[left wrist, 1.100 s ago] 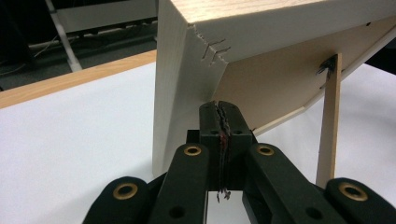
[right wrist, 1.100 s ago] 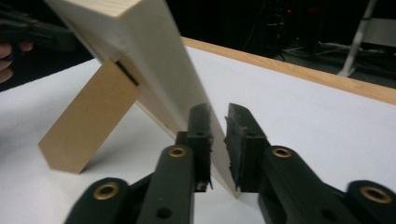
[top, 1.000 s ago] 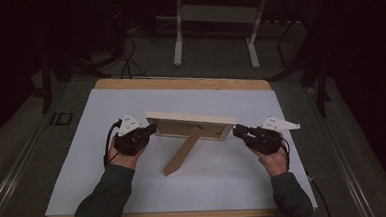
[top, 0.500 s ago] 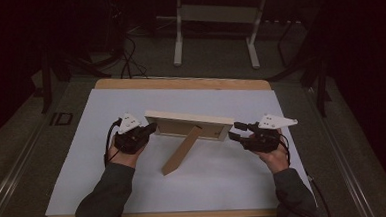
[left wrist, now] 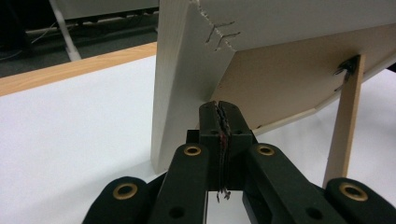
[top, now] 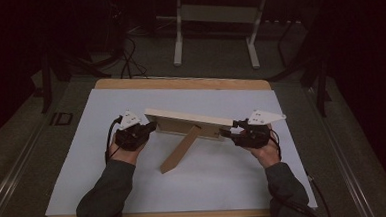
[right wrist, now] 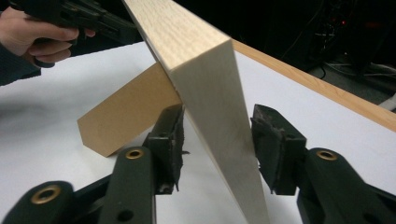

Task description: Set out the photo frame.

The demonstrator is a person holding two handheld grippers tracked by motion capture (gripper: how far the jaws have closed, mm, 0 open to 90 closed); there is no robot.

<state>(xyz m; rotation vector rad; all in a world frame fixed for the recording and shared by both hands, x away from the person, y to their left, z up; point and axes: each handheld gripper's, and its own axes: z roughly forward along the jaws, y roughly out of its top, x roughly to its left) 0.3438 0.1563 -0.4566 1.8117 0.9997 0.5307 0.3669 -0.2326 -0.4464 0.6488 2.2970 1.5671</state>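
Left tongs: left gripper (top: 143,133) has its jaws pressed fully together, nothing between the pads; the closed tips butt against the back of the picture frame (top: 189,122) near its left end, as seen in the left gripper view (left wrist: 219,114).
Right tongs: right gripper (top: 231,132) straddles the frame's right end. In the right gripper view (right wrist: 217,140) the jaws stand apart, having just closed a little; the wooden edge runs between them, one pad seems to touch it and the other stands clear, so no grip yet.
Frame position: upright near the middle of the white table (top: 83,159), leaning back on its stand, back side towards the person.
Stand: a thin fibreboard easel leg (top: 179,149) hinged to the backboard (left wrist: 280,88), foot on the table.
Weight: likely light; pale softwood moulding over a thin backing.
Stiffness: the moulding looks rigid; the leg and its hinge look like the weak point and would probably fold or snap under a side load.
Surface: smooth wood, may slip on a light pinch; the stapled corner (left wrist: 219,35) looks rough.
Fragility: the front may hold glass, not visible from here; treat it gently.
Where to hold: both short ends on the solid moulding, pads flat across its thickness, clear of the leg.
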